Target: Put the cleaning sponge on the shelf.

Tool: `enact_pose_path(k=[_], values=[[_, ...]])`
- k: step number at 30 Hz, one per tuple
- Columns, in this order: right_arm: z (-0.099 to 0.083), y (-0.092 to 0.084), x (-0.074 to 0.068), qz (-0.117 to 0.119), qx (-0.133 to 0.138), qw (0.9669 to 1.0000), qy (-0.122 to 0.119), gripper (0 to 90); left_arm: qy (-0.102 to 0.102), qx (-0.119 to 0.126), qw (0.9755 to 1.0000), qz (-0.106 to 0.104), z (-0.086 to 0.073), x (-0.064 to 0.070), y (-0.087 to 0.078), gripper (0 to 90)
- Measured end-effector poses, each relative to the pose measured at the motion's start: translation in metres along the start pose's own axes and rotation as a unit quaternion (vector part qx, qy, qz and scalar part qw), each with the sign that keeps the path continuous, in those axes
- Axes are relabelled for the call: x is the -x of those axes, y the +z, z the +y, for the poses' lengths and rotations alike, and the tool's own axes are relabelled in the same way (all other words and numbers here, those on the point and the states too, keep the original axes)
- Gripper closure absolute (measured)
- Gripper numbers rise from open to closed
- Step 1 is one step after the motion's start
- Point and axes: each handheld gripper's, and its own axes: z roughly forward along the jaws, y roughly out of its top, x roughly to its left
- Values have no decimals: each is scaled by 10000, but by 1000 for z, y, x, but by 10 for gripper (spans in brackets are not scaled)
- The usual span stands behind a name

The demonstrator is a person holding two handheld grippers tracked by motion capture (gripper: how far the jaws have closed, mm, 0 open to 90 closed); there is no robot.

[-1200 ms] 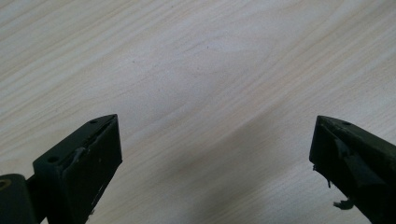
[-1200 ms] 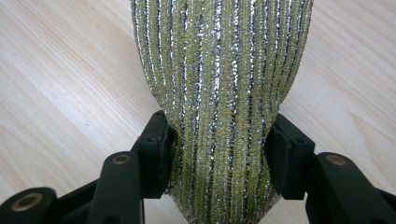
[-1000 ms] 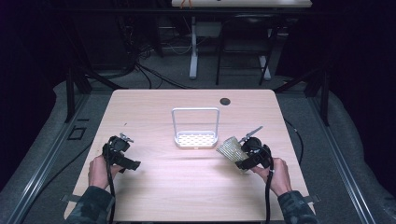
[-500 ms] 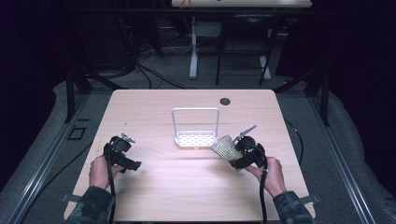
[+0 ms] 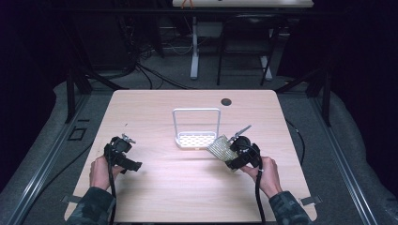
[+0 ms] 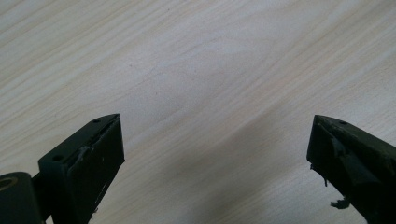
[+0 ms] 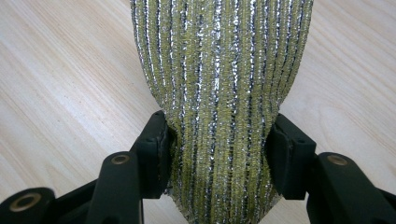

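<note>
Altogether we count two claws, one scouring sponge, one white rack and one dark round hole in the table. At the left, the left claw (image 5: 133, 165) sits low over the table (image 5: 150, 117), near its left edge, its jaws spread wide with only bare wood grain between them in the left gripper view. A broad stretch of open wood lies between it and the middle of the table. Next comes the white rack (image 5: 196, 138), a perforated tray with a tall wire loop, standing alone near the centre and well clear of every edge. Just beside its right front corner is the sponge (image 7: 219, 70), yellow with silver glitter stripes, pinched across its width by the right claw (image 5: 224, 154); in the right gripper view both pads press into its sides. The sponge is tilted toward the rack. Farther back, the hole (image 5: 226, 101) sits near the far edge. Right of our right hand, some bare table remains before the edge.
</note>
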Motion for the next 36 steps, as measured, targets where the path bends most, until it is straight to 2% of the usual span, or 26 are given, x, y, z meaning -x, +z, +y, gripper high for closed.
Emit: enact_pose_path(k=[5, 12, 29, 36], values=[[5, 3, -5, 8, -10, 10000, -45, 471, -8, 1, 10000, 6, 0, 0, 0, 40], [11, 4, -9, 67, 50, 10000, 19, 470, -7, 7, 10000, 17, 0, 0, 0, 42], [28, 12, -25, -24, 95, 9999, 143, 463, -27, 17, 10000, 25, 0, 0, 0, 47], [36, 16, -28, -45, 112, 9999, 102, 461, -42, 20, 10000, 26, 0, 0, -1, 48]])
